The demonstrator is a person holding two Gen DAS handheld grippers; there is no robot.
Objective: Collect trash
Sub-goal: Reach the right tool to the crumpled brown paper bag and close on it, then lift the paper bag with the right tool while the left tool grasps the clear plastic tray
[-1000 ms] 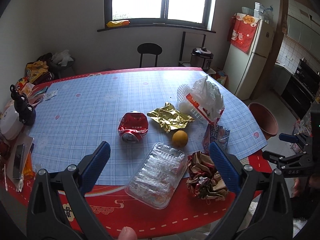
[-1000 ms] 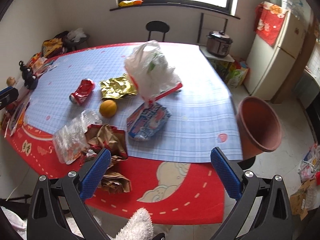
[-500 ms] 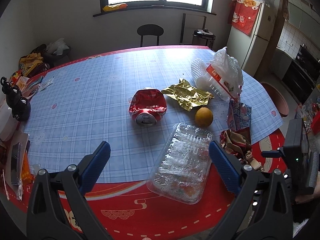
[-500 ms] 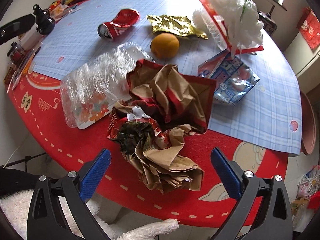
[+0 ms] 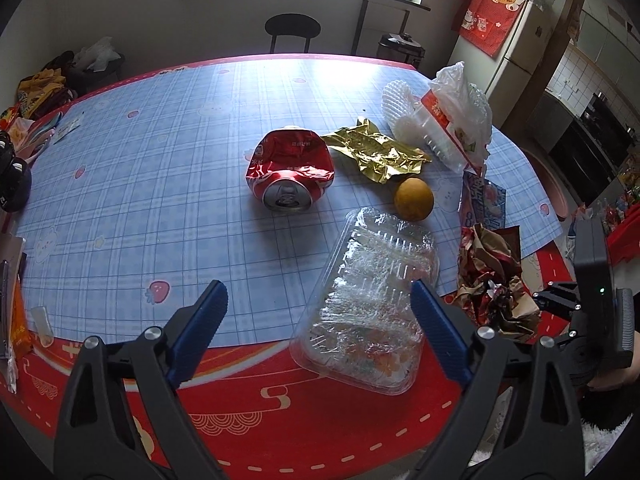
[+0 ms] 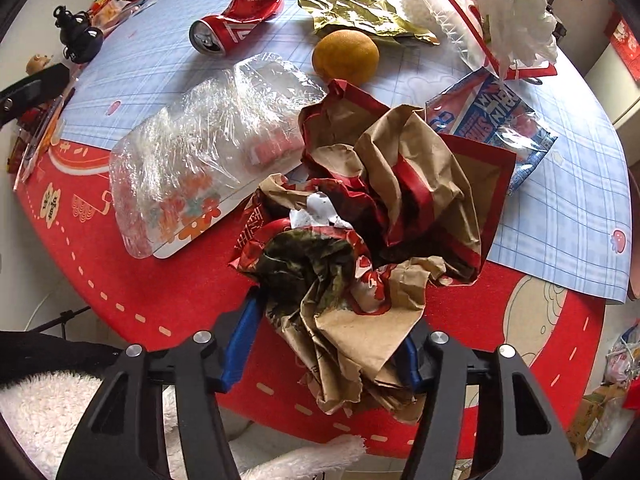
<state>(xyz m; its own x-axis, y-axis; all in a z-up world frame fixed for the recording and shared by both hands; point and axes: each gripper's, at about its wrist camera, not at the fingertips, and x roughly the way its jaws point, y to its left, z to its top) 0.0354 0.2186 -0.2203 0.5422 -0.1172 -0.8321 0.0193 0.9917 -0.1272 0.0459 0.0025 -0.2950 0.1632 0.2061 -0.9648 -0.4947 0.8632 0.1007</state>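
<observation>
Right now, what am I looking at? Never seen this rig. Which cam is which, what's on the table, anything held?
No robot: a person holds a two-finger clamp in each hand, with a fisheye camera looking along its fingers. In the left view, the left gripper hangs open over the table, above a clear plastic tray. Also there: a crushed red can, gold wrapper, orange and white plastic bag. In the right view, the right gripper has its blue fingers either side of the crumpled paper bag, apparently gripping it.
</observation>
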